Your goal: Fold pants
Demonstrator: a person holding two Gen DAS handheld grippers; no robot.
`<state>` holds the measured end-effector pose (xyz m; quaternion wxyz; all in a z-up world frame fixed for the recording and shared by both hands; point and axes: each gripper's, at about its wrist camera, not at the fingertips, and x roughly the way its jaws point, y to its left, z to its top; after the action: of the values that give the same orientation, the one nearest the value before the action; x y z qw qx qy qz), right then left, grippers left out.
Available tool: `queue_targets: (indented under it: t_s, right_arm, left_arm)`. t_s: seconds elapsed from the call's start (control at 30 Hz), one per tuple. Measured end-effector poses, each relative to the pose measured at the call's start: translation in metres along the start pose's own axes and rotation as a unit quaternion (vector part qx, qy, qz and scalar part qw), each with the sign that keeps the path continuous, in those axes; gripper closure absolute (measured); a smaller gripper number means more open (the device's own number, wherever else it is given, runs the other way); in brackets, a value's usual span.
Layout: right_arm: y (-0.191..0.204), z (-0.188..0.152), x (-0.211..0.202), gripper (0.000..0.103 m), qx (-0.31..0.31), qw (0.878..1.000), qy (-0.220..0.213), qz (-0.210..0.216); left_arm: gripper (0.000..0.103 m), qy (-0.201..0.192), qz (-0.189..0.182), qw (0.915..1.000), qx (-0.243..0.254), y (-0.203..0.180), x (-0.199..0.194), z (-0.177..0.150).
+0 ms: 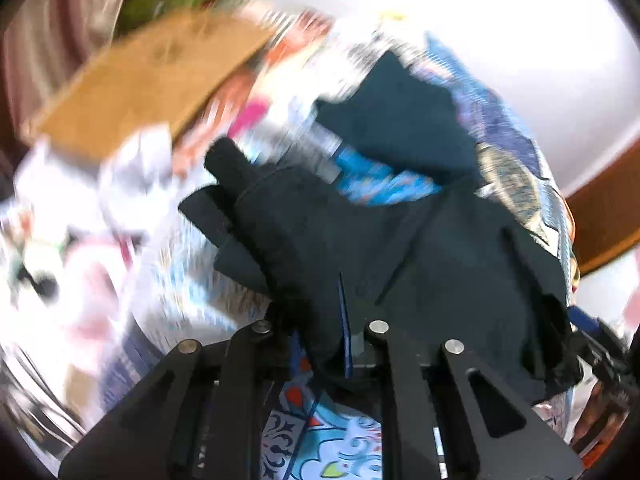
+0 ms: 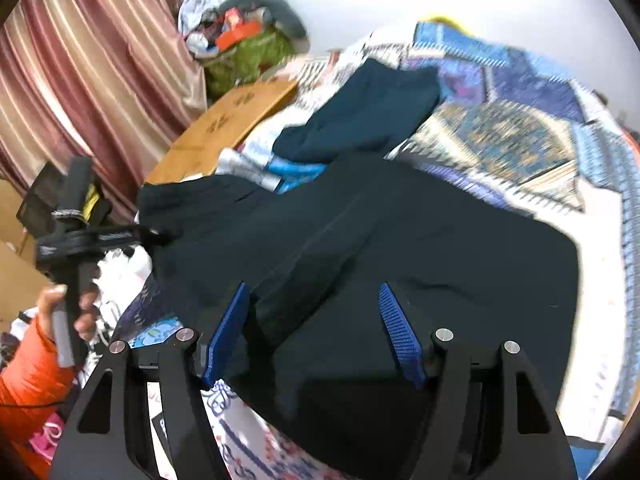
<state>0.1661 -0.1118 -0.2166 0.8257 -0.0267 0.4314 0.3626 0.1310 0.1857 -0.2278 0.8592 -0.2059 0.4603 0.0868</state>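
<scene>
Dark navy pants (image 2: 400, 240) lie spread over a patterned bed quilt (image 2: 520, 136), with one leg stretching toward the far side. My left gripper (image 1: 324, 332) is shut on a bunched fold of the pants (image 1: 400, 248), and the cloth hangs up out of its jaws. In the right wrist view the left gripper (image 2: 156, 236) pinches the pants' left corner. My right gripper (image 2: 314, 334) hovers over the near part of the pants with its blue pads (image 2: 400, 336) wide apart. Cloth lies between the pads and they do not press on it.
A wooden board (image 2: 236, 120) rests at the bed's far left. Behind it are a striped curtain (image 2: 80, 80) and a green bag (image 2: 248, 56) heaped with things. A hand (image 2: 52, 308) with an orange sleeve holds the left gripper's handle. White clothes (image 1: 132, 168) lie left of the pants.
</scene>
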Motion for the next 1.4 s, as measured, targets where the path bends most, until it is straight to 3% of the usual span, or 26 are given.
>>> queue_targets:
  t_s: [0.13, 0.3, 0.53, 0.67, 0.8, 0.97, 1.07, 1.1, 1.17, 1.23, 1.33, 1.4]
  right_arm:
    - [-0.022, -0.009, -0.034, 0.039, 0.008, 0.998, -0.035, -0.050]
    - [-0.059, -0.036, -0.057, 0.039, 0.064, 0.994, -0.042, -0.073]
    - [-0.095, -0.069, -0.072, 0.039, 0.107, 0.988, -0.034, -0.107]
    - [-0.105, -0.076, -0.088, 0.039, 0.121, 0.986, -0.048, -0.105]
    - [-0.112, -0.083, -0.099, 0.039, 0.128, 0.984, -0.056, -0.110]
    - [-0.116, -0.096, -0.108, 0.039, 0.131, 0.983, -0.054, -0.115]
    - [-0.117, -0.101, -0.111, 0.039, 0.134, 0.983, -0.051, -0.113]
    - [-0.117, -0.103, -0.112, 0.039, 0.135, 0.983, -0.049, -0.113]
    - [-0.116, -0.105, -0.111, 0.039, 0.136, 0.983, -0.047, -0.111]
    - [-0.113, -0.107, -0.108, 0.039, 0.139, 0.983, -0.045, -0.107]
    - [-0.107, -0.108, -0.101, 0.039, 0.142, 0.985, -0.038, -0.091]
    - [-0.102, -0.107, -0.095, 0.039, 0.138, 0.987, -0.034, -0.079]
  left_arm:
    - [0.088, -0.061, -0.020, 0.9967, 0.049, -0.039, -0.044, 0.025]
    - [0.088, -0.128, -0.045, 0.9860, 0.097, -0.097, -0.081, 0.049]
    - [0.088, -0.155, -0.091, 0.9696, 0.166, -0.190, -0.094, 0.052]
    - [0.088, -0.123, -0.130, 0.9621, 0.206, -0.243, -0.078, 0.035]
    - [0.089, -0.056, -0.167, 0.9509, 0.255, -0.290, -0.041, 0.000]
    - [0.086, 0.043, -0.155, 0.9285, 0.335, -0.325, 0.008, -0.049]
    - [0.070, 0.075, -0.141, 0.9096, 0.383, -0.335, 0.013, -0.070]
    - [0.060, 0.084, -0.145, 0.9026, 0.396, -0.334, 0.009, -0.077]
    - [0.045, 0.081, -0.154, 0.8994, 0.401, -0.331, -0.001, -0.078]
    - [0.027, 0.051, -0.160, 0.9051, 0.391, -0.326, -0.017, -0.070]
    - [0.013, 0.002, -0.153, 0.9186, 0.364, -0.311, -0.036, -0.043]
    - [0.007, -0.034, -0.128, 0.9259, 0.354, -0.299, -0.040, -0.018]
